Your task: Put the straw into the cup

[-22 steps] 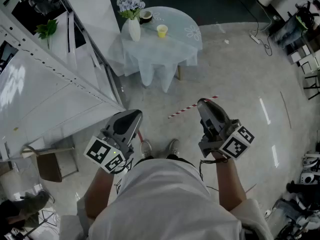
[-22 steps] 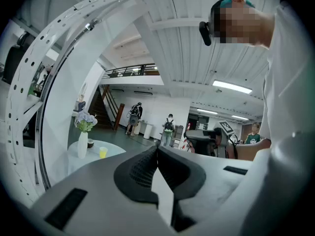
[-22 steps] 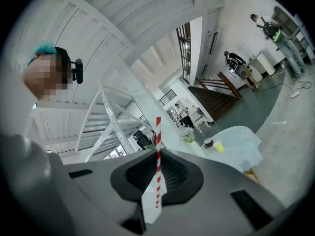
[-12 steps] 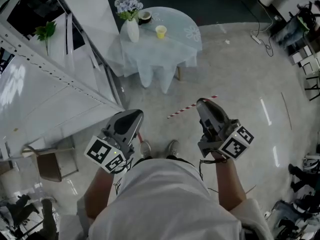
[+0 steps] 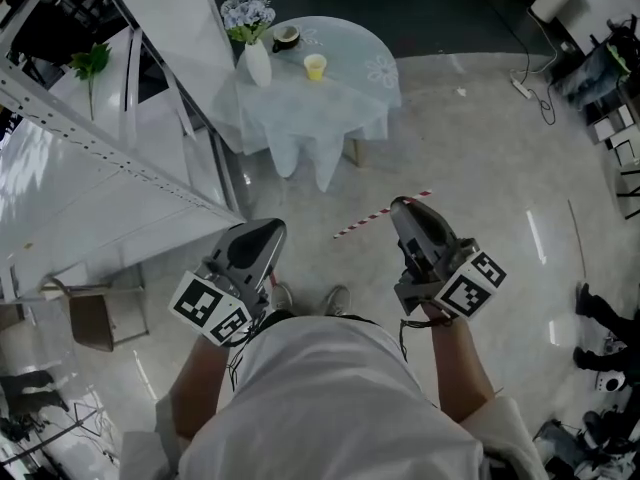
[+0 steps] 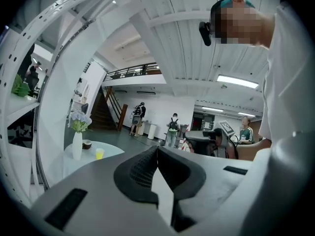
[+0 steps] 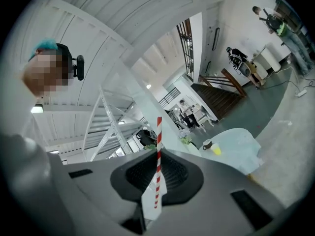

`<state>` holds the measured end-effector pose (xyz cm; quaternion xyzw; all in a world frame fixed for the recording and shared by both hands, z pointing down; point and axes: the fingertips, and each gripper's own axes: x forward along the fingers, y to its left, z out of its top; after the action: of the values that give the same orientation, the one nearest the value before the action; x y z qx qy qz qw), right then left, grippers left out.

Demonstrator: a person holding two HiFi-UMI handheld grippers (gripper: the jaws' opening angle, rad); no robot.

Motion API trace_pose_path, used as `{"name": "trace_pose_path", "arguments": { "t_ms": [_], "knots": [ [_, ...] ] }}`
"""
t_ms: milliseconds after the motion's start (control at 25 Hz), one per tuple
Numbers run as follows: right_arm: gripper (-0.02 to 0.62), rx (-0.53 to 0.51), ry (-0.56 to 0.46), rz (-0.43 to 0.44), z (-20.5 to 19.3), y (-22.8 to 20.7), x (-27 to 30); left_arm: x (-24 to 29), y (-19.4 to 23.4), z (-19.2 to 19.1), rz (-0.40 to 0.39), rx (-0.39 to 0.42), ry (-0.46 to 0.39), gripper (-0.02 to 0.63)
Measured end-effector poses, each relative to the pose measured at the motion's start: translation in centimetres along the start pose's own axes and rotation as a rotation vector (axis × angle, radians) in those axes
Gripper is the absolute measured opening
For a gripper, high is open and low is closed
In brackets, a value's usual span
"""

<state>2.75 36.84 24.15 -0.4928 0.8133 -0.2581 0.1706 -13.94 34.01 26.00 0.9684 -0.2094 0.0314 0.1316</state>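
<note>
The right gripper (image 7: pixel 157 183) is clamped on the straw (image 7: pixel 158 151), a thin paper tube with red and white spiral stripes that stands up between its dark ribbed pads (image 7: pixel 140 173). In the head view the straw juts leftward from the gripper's tip, over the glossy grey floor (image 5: pixel 480 188). The left gripper (image 6: pixel 157 168) is closed on nothing, its pads pressed together.

Neither gripper has altered its pose over the last second. What has changed is the surroundings. The round table (image 5: pixel 365 53) has slid slightly up and left in the head view, and the shoes (image 5: pixel 338 298) below have shifted. The person is therefore probably walking, carrying the straw along.

The cup (image 5: pixel 315 66), small, yellow and open-topped, sits on the table's pale draped cloth (image 5: pixel 300 138), well apart from the straw. Near it are a slim white vase (image 5: pixel 257 61) of pale flowers and a dark round bowl (image 5: pixel 287 36). The insertion has not begun; this looks like the approach.
</note>
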Motion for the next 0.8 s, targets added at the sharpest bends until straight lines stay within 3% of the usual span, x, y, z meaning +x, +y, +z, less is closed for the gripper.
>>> {"name": "trace_pose_path", "arguments": {
  "t_ms": [440, 800],
  "knots": [
    [0.035, 0.006, 0.028, 0.035, 1.8, -4.0, -1.5, 4.8, -1.6, -0.5, 0.024, 0.001, -0.009, 0.021],
    [0.035, 0.016, 0.054, 0.033, 2.5, -7.1, 1.8, 7.5, 1.8, -0.3, 0.029, -0.017, -0.003, 0.021]
  ]
}}
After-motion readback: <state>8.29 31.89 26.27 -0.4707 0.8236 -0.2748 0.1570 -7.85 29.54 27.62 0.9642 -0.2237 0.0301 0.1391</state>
